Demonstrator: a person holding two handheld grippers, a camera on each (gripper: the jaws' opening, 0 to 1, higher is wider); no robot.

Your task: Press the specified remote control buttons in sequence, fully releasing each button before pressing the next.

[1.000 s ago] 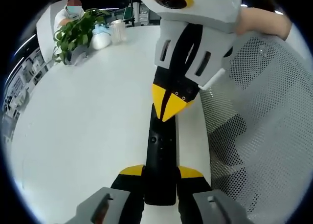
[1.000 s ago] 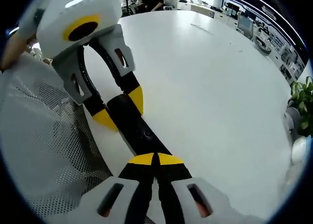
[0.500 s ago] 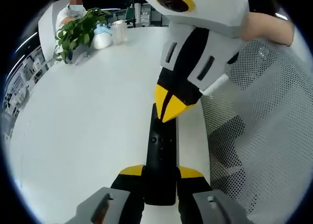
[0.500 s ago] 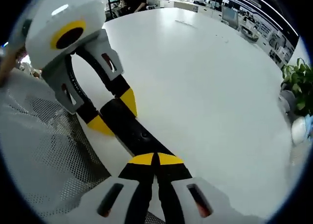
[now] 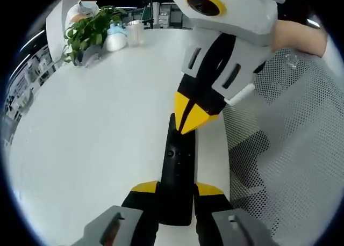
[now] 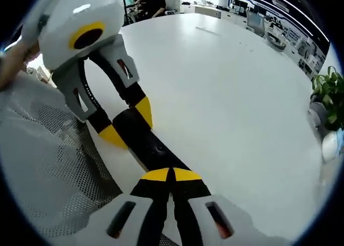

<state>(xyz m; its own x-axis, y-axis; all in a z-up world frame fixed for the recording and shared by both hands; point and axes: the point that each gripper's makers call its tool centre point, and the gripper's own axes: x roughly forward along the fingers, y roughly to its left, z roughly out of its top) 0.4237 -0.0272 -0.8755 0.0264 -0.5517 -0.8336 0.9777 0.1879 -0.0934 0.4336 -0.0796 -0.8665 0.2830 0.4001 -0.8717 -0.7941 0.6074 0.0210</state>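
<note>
Since the earlier frame, right claw (image 5: pixel 189 118) has shifted slightly along the remote (image 5: pixel 177 173). Its jaws are together, tips on the buttons. Left claw (image 6: pixel 129 125) clamps the remote on the bench (image 5: pixel 97 128). Presses done: cannot tell.

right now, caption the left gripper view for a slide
Left tongs grip a black remote control while the shut right tongs press it.

The remote control (image 5: pixel 177 173) looks like matt black plastic, smooth with a slight sheen; the table (image 5: pixel 102 128) is a smooth white top, pretty much matt. Both the left gripper (image 5: pixel 176 191) and the right gripper (image 6: pixel 171 175) look like hard plastic, matt grey shells with yellow jaw tips; the chair back (image 5: pixel 285 144) beside them is white perforated mesh.
</note>
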